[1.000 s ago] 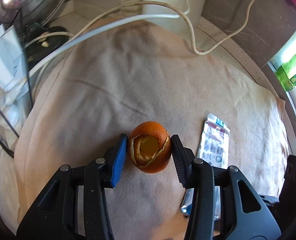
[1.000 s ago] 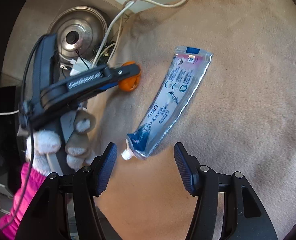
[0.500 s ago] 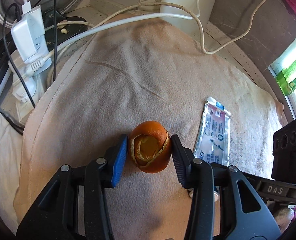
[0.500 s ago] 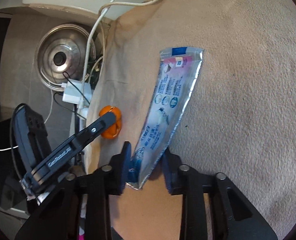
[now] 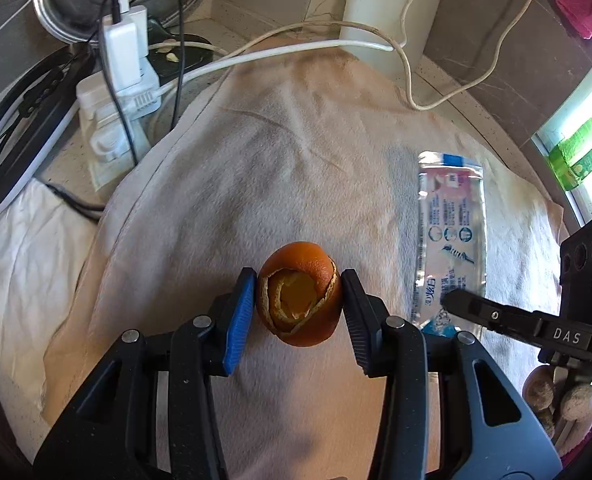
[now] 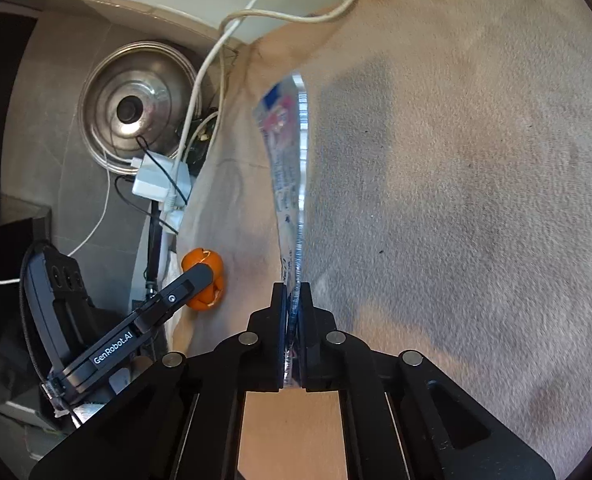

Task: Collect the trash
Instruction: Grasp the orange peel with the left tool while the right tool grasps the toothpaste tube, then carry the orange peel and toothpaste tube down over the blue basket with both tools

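Between my left gripper's (image 5: 298, 300) pads sat the orange peel (image 5: 299, 294), clamped on both sides above the beige cloth (image 5: 255, 168). It was a hollow, curled shell with pale pith inside. My right gripper (image 6: 293, 312) had pinched flat on the neck end of the silver toothpaste tube (image 6: 287, 168), edge-on to me. Beyond the cloth lay a power strip (image 5: 115, 120), white cables (image 5: 296, 46) and a steel lid (image 6: 135, 108).

Both wrist cameras look steeply down, close over one shared beige cloth (image 5: 296, 184).
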{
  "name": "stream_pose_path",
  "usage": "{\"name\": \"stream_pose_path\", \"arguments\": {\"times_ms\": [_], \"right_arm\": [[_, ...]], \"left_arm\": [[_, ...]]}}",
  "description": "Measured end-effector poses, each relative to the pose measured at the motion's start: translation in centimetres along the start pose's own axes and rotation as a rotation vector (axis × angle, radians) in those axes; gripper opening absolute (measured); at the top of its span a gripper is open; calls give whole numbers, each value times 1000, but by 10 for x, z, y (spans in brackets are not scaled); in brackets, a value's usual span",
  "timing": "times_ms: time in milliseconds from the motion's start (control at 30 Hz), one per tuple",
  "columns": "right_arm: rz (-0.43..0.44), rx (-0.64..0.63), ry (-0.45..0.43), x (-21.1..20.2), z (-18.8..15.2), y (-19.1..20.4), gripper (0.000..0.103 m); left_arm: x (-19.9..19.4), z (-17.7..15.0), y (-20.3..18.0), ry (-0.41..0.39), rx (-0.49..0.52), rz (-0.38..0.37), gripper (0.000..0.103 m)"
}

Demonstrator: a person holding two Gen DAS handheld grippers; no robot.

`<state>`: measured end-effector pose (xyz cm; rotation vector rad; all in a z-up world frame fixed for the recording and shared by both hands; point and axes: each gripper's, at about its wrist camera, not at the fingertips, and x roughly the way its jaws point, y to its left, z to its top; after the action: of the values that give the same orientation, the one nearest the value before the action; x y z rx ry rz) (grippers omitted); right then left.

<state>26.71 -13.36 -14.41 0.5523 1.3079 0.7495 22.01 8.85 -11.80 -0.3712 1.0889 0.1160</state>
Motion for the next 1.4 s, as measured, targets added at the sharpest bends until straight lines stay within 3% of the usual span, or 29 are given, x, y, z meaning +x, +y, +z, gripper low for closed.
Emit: {"name": "stream_pose_path", "arguments": {"times_ms": [667,1400], "right_arm": [[-51,-63,-42,-48,-59,13,2],[-52,-69,-53,-75,-163,37,2]], "left_arm": [[-61,-85,2,-28,35,21,43],[-110,-183,12,1,83,4,43]]}}
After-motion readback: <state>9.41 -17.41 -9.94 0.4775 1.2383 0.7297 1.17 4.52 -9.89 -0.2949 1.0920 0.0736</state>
